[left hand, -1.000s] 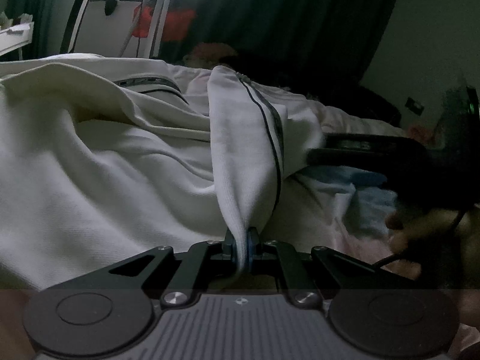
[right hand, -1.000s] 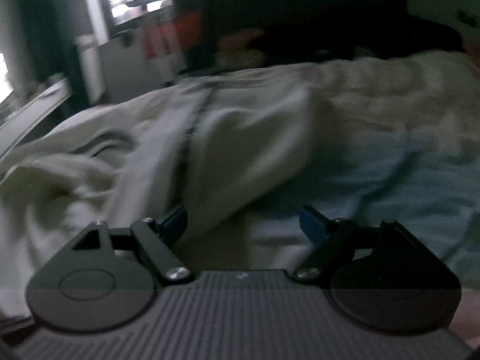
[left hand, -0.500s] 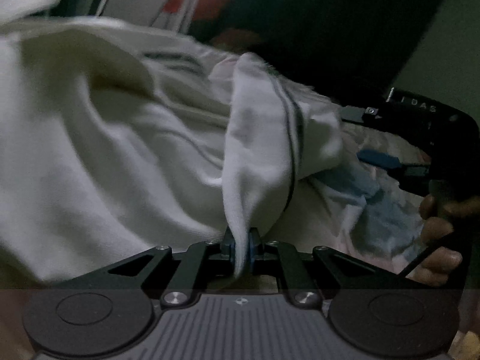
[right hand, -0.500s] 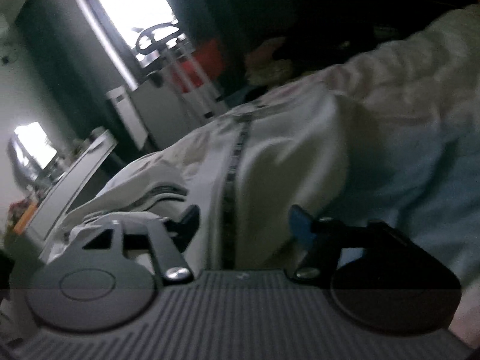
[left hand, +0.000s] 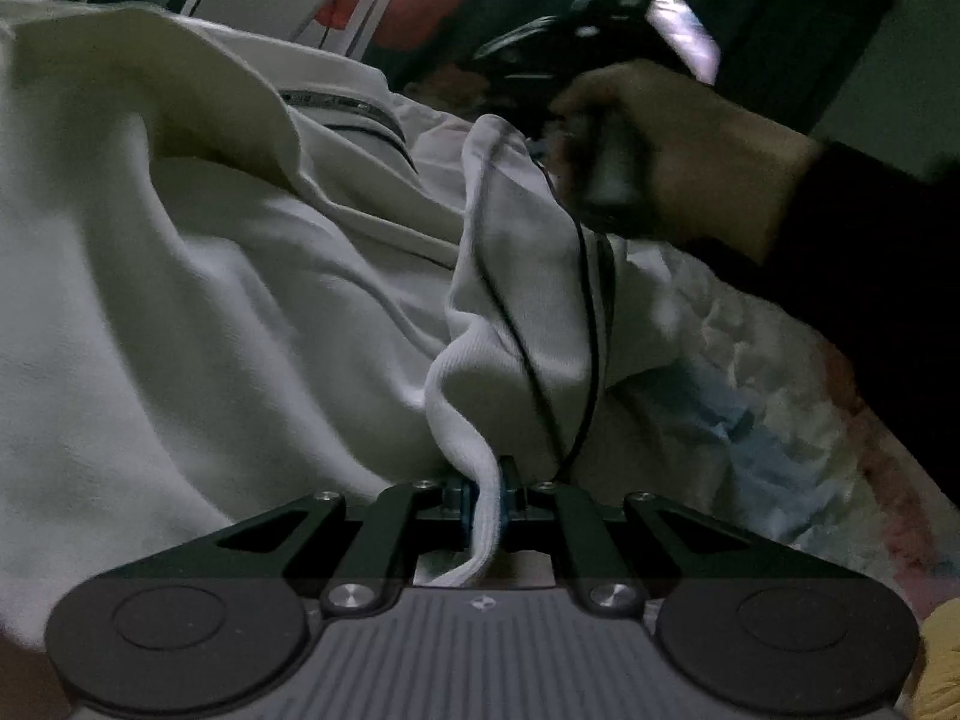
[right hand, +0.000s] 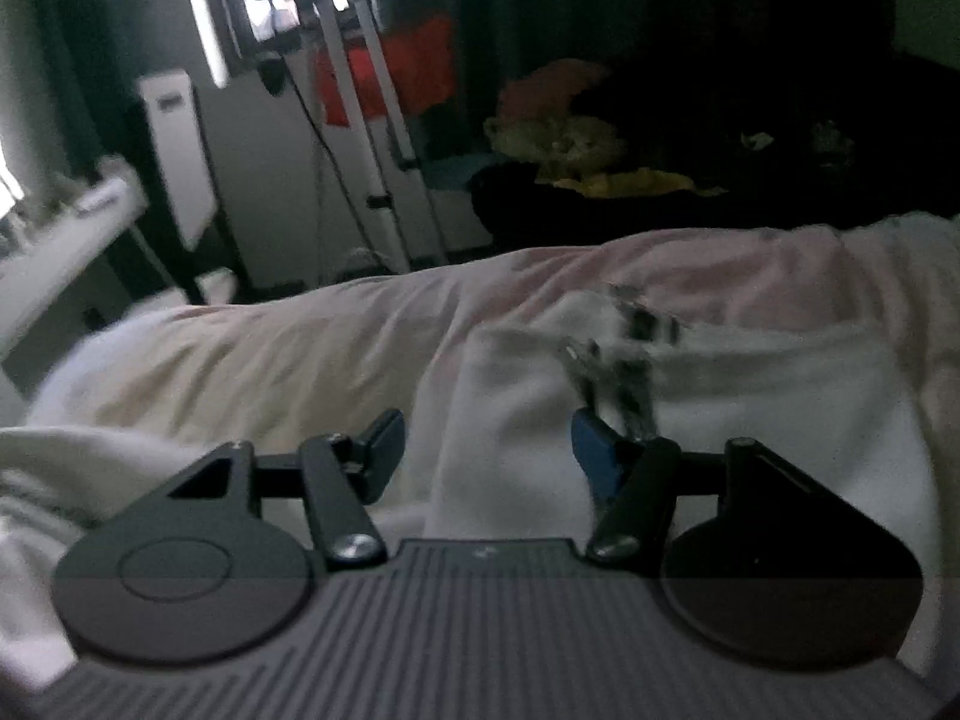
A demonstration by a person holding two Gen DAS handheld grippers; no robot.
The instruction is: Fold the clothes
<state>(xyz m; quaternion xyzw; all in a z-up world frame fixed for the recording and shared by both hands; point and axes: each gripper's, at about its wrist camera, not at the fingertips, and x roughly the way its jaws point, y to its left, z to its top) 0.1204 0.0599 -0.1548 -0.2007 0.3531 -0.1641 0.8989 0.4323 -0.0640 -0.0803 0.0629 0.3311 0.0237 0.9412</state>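
A white garment [left hand: 228,300] with thin dark stripes lies crumpled on the bed. My left gripper [left hand: 483,495] is shut on a ribbed white hem of it, which rises in a fold ahead of the jaws. In the left wrist view the person's right hand [left hand: 672,144] holds the other gripper above the far end of that fold. My right gripper [right hand: 486,450] is open, its jaws wide apart just above the white garment [right hand: 750,396], with a striped edge beside its right blue pad [right hand: 591,450]. Nothing is between its pads.
The bed has a pale pink and blue patterned sheet [left hand: 780,420], also seen in the right wrist view [right hand: 300,348]. Beyond the bed stand a white cabinet [right hand: 180,138], a metal stand [right hand: 384,138], red cloth [right hand: 390,72], dark curtains and a pile of coloured clothes [right hand: 570,132].
The right gripper swung up and across from beside the fold to above its far end, staying open. The left gripper kept its hold on the hem while the fold slackened and bent.
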